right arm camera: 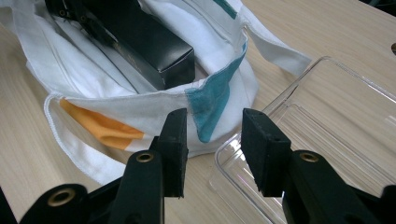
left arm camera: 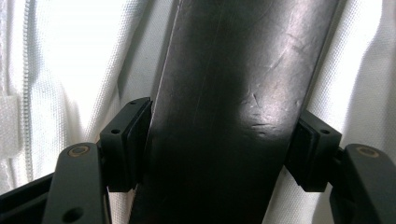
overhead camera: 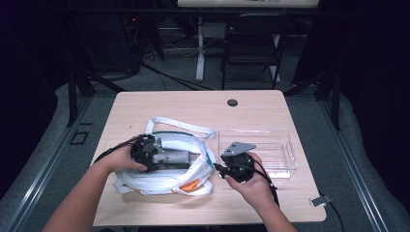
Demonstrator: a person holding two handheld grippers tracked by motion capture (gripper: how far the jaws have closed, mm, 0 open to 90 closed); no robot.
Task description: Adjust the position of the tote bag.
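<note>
A white cloth bag [overhead camera: 164, 181] with teal and orange patches lies on the wooden table [overhead camera: 193, 106]. Inside its mouth rests a long black box [overhead camera: 178, 157]. My left gripper [overhead camera: 162, 157] reaches into the bag from the left. In the left gripper view its pads [left arm camera: 126, 144] press on both sides of the black box [left arm camera: 224, 93], with white cloth behind. My right gripper [overhead camera: 218, 167] sits at the bag's right end. In the right gripper view it [right arm camera: 214, 123] stands open with nothing between its fingers, just short of the bag's teal patch [right arm camera: 212, 100].
A clear plastic tray [overhead camera: 285, 162] stands right of the bag, its near left corner [right arm camera: 233, 163] beside my right gripper. The bag's white straps [overhead camera: 186, 125] trail toward the table's middle. A round cable hole [overhead camera: 232, 102] sits near the far edge. A chair stands beyond the table.
</note>
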